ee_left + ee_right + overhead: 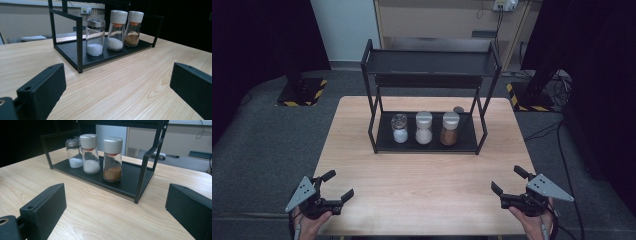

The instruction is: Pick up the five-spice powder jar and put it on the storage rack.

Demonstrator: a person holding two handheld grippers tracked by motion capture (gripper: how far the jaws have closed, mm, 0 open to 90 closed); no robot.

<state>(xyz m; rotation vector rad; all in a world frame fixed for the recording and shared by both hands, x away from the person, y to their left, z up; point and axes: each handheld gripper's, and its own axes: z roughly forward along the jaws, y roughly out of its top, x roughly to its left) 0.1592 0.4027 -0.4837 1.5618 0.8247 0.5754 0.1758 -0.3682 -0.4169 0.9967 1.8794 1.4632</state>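
Nothing has been picked up yet. The left gripper (pixel 332 190) and the right gripper (pixel 507 186) both sit at the near edge of the counter (pixel 422 175), each with its fingers spread wide and nothing between them.

The three jars stand in a row on the lower shelf of the black rack (pixel 379 142), well ahead of both pairs of fingers, with bare wood between. In the left gripper view, the glass jar with the metal-look lid (pixel 95 36) is nearest to those fingers, the white-powder jar (pixel 116 30) next, the brown-powder jar (pixel 133 28) farthest. In the right gripper view the order reverses (brown closest to the right fingers).

The top shelf (pixel 429 62) of the rack is bare. Judging by this, the work is at its very start: reaching in, gripping a jar and moving it all remain.
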